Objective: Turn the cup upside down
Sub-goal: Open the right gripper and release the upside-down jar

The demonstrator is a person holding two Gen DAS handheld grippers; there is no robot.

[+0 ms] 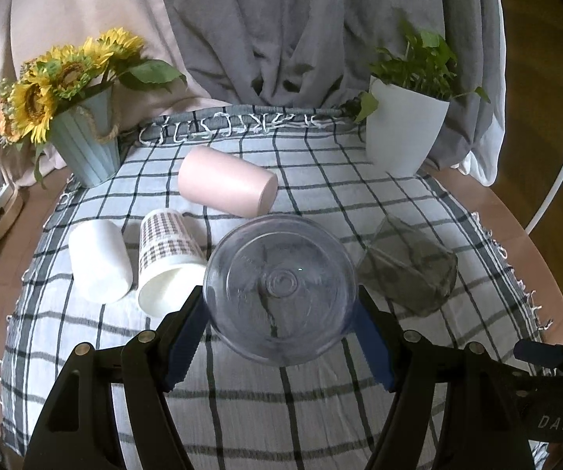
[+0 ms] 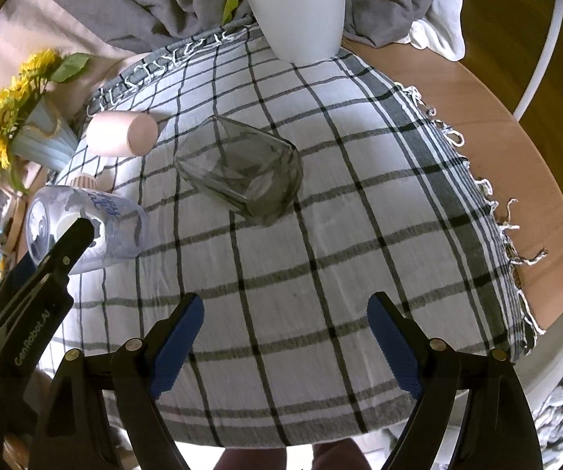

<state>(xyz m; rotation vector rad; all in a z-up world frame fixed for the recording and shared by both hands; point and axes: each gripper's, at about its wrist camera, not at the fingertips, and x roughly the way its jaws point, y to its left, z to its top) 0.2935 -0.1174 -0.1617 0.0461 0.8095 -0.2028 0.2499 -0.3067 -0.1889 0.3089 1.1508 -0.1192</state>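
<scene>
My left gripper (image 1: pixel 279 315) is shut on a clear plastic cup (image 1: pixel 280 289), its round base facing the camera, held on its side just above the checked cloth (image 1: pixel 281 403). The same cup (image 2: pixel 85 227) shows at the left of the right wrist view, with the left gripper's finger in front of it. My right gripper (image 2: pixel 285 325) is open and empty above the cloth's near part. A square smoked-glass cup (image 2: pixel 242 172) lies on its side ahead of it; it also shows in the left wrist view (image 1: pixel 408 266).
A pink cup (image 1: pixel 226 187), a white cup (image 1: pixel 99 262) and a houndstooth paper cup (image 1: pixel 168 260) lie on their sides. A sunflower pot (image 1: pixel 85 145) stands back left, a white plant pot (image 1: pixel 403 129) back right. Grey drapes hang behind. The wooden table edge (image 2: pixel 516 156) lies right.
</scene>
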